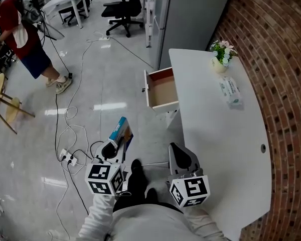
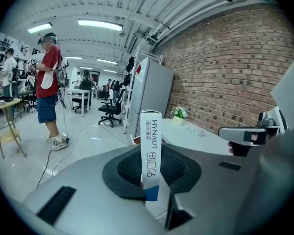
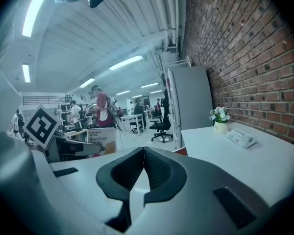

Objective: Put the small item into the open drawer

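Observation:
My left gripper [image 1: 116, 143] is shut on a small blue-and-white bandage box [image 1: 121, 131], held over the floor left of the white table [image 1: 226, 149]. In the left gripper view the box [image 2: 151, 151] stands upright, pinched between the dark pads [image 2: 132, 168]. The open drawer [image 1: 162, 88], light wood inside, juts from the table's far left edge, well ahead of both grippers. My right gripper [image 1: 181, 157] is at the table's near left edge. In its own view the pads [image 3: 159, 168] meet with nothing between them. There the box [image 3: 102, 141] shows to the left.
A flower pot [image 1: 221, 54] and a tissue pack [image 1: 231, 91] sit on the table's far part. Cables [image 1: 70, 127] and a power strip [image 1: 68, 158] lie on the floor to the left. A person in a red shirt [image 1: 19, 31], a wooden stool [image 1: 5, 104] and an office chair [image 1: 123, 8] stand beyond.

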The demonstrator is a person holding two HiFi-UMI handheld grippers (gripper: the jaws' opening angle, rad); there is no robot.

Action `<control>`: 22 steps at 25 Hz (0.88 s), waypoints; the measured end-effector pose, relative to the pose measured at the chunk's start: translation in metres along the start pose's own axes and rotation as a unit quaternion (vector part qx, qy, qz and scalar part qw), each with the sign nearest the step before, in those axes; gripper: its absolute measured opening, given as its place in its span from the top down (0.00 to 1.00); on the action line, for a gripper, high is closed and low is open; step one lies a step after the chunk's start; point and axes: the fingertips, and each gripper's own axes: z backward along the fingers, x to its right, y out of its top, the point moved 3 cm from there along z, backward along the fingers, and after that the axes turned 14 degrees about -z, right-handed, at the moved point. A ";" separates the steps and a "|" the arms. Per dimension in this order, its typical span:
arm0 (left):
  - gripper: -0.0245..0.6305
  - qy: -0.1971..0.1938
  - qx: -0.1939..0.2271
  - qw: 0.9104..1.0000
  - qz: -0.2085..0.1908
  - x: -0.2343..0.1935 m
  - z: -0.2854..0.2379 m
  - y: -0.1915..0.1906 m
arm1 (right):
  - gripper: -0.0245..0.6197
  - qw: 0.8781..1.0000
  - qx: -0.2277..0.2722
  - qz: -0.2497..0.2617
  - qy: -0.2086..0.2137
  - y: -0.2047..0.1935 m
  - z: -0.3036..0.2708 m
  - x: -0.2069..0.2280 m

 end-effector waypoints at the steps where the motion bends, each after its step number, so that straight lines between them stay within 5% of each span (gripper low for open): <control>1: 0.85 -0.002 0.000 1.000 0.000 -0.006 -0.008 0.004 | 0.92 1.000 0.002 -0.001 -0.003 0.004 -0.009 0.000; 22: 0.85 -0.091 -0.008 0.996 -0.004 -0.087 -0.125 0.026 | 0.92 0.997 -0.003 0.003 -0.072 0.038 -0.136 -0.002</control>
